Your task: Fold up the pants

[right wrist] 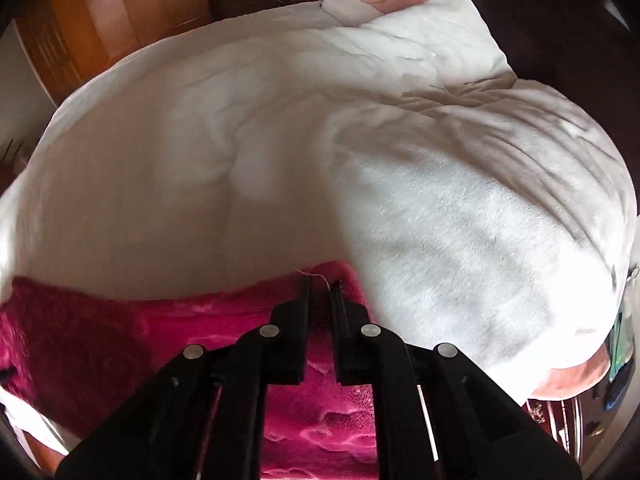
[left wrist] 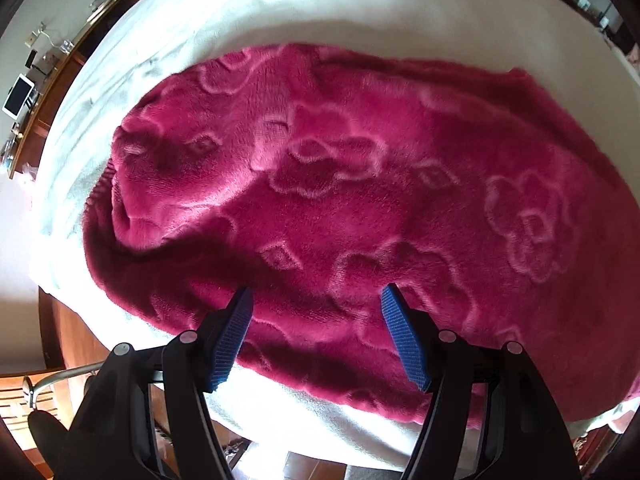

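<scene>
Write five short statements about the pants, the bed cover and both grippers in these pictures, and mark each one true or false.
1. The pants are plain blue denim. False: they are pink fleece with embossed flower shapes.
2. The left gripper has its jaws apart with nothing between the pads. True.
3. The pants lie on a white bed cover. True.
4. The right gripper stands wide open. False: its jaws are nearly together, over the edge of the pink fabric; whether they pinch it cannot be told.
5. The left gripper's pads are red. False: they are blue.
</scene>
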### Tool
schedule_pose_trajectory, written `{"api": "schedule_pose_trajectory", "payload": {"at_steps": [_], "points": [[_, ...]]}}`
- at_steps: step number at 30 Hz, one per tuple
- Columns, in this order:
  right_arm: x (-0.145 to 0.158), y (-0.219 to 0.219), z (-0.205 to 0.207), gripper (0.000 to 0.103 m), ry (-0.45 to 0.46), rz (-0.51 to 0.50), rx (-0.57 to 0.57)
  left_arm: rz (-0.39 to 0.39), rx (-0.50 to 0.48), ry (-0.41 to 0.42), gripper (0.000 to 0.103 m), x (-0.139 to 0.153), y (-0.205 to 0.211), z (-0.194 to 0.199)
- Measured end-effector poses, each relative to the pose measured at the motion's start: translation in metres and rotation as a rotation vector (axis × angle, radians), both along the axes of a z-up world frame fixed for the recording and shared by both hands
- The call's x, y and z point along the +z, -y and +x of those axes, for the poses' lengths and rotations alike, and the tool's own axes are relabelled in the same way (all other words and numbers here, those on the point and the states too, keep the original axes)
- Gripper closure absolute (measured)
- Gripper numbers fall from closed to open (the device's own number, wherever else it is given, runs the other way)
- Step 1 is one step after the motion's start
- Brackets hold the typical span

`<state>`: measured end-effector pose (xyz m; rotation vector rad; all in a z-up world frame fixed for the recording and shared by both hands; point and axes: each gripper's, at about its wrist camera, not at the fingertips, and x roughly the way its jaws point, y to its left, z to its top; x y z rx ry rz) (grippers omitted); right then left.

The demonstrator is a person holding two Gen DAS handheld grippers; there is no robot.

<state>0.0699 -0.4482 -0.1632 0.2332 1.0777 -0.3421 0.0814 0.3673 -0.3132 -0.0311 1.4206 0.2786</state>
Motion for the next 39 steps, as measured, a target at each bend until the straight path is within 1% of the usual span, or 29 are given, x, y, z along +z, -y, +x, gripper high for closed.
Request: {"api": "schedule_pose_trajectory", "payload": {"at_steps": [2,4,6,7,8,9,11,14,17,20,23,26,29,32,35,38,39], "points": [[-0.008,0.0,0.005,0.094,-0.031,-0.029,0.022,0.015,0.001,-0.027,0.036,-0.006,0.006,-0.002],[-0.019,0.0,0.011,0.094,-0.05,-0.029,0.029,0.015,0.01,-0.046,0.036,-0.015,0.001,-0.001],[-0.027,0.004,0.018,0.085,-0.061,-0.003,0.014,0.012,0.015,-0.053,0.036,-0.019,-0.004,0.0],[-0.027,0.007,0.017,0.079,-0.065,0.006,-0.002,0.012,0.015,-0.053,0.036,-0.019,-0.006,0.001],[-0.026,0.009,0.018,0.056,-0.069,-0.003,-0.022,0.013,0.013,-0.052,0.036,-0.018,-0.007,0.002],[-0.023,0.01,0.015,0.04,-0.068,-0.018,-0.045,0.013,0.011,-0.047,0.036,-0.017,-0.009,0.003],[-0.012,0.015,0.009,0.039,-0.032,-0.033,-0.077,0.009,0.014,-0.034,0.036,-0.01,-0.008,0.003],[0.004,0.008,-0.003,0.039,-0.001,-0.054,-0.09,-0.008,0.037,-0.003,0.036,0.001,-0.02,0.007],[0.013,-0.016,-0.01,0.039,0.013,-0.09,-0.064,-0.014,0.063,0.02,0.036,0.01,-0.037,0.013],[0.017,-0.047,-0.01,0.039,0.024,-0.11,-0.02,-0.017,0.111,0.036,0.036,0.011,-0.071,0.025],[0.009,-0.078,-0.004,0.039,0.011,-0.104,0.017,-0.024,0.164,0.046,0.036,0.009,-0.107,0.035],[-0.002,-0.107,0.002,0.039,-0.026,-0.065,0.04,-0.051,0.21,0.058,0.036,0.009,-0.143,0.038],[-0.008,-0.141,0.01,0.039,-0.054,-0.049,0.059,-0.066,0.231,0.067,0.036,0.007,-0.176,0.043],[-0.013,-0.178,0.025,0.039,-0.07,-0.028,0.09,-0.08,0.233,0.07,0.036,0.002,-0.195,0.055],[-0.019,-0.227,0.04,0.039,-0.095,-0.02,0.156,-0.113,0.226,0.067,0.036,-0.009,-0.212,0.068],[-0.03,-0.266,0.051,0.037,-0.127,0.002,0.198,-0.113,0.191,0.042,0.033,-0.029,-0.21,0.084],[-0.036,-0.28,0.055,0.037,-0.141,0.011,0.209,-0.112,0.178,0.035,0.03,-0.034,-0.212,0.088]]}}
